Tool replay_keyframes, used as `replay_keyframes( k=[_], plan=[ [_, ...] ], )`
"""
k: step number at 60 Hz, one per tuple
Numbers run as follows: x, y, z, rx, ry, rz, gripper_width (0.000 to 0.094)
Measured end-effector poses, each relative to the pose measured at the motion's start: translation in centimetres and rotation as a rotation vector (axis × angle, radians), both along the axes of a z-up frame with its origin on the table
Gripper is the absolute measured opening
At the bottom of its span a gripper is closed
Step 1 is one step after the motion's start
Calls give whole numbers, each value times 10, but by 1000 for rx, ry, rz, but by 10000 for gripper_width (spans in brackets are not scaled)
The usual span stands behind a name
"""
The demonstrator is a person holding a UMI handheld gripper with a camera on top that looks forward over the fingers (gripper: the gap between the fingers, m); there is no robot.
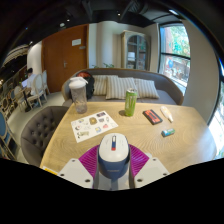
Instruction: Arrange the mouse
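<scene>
A white and blue computer mouse point(112, 154) sits between my gripper's point(112, 165) two fingers, its nose pointing away from me. Both magenta pads point(92, 165) press against its sides, and it hangs a little above the wooden table point(150, 140). The mouse's rear end is hidden below, between the fingers.
On the table ahead stand a clear jar with a lid point(78, 97), a sheet of paper with printed pictures point(95, 124), a green can point(130, 102), a small red and dark box point(152, 116) and a small white item point(167, 131). A sofa point(125, 87) stands beyond the table, a grey chair point(38, 128) beside it.
</scene>
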State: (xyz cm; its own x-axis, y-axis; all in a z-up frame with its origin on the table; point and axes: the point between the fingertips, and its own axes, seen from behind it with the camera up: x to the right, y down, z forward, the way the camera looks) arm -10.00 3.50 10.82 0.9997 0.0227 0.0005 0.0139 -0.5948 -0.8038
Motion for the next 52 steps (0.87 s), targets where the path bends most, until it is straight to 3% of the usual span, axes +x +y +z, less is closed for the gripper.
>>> replay_keyframes(
  k=[7, 17, 22, 29, 36, 44, 52],
  plan=[
    [9, -27, -69, -85, 26, -37, 405],
    [18, -38, -124, -166, 51, -64, 412],
    [17, -36, -122, -147, 88, -76, 460],
    [18, -40, -123, -202, 92, -90, 559],
    [18, -51, -95, -178, 118, -139, 849],
    [20, -104, -56, -148, 147, -193, 843],
    [34, -187, -51, -180, 198, -327, 840]
  ],
)
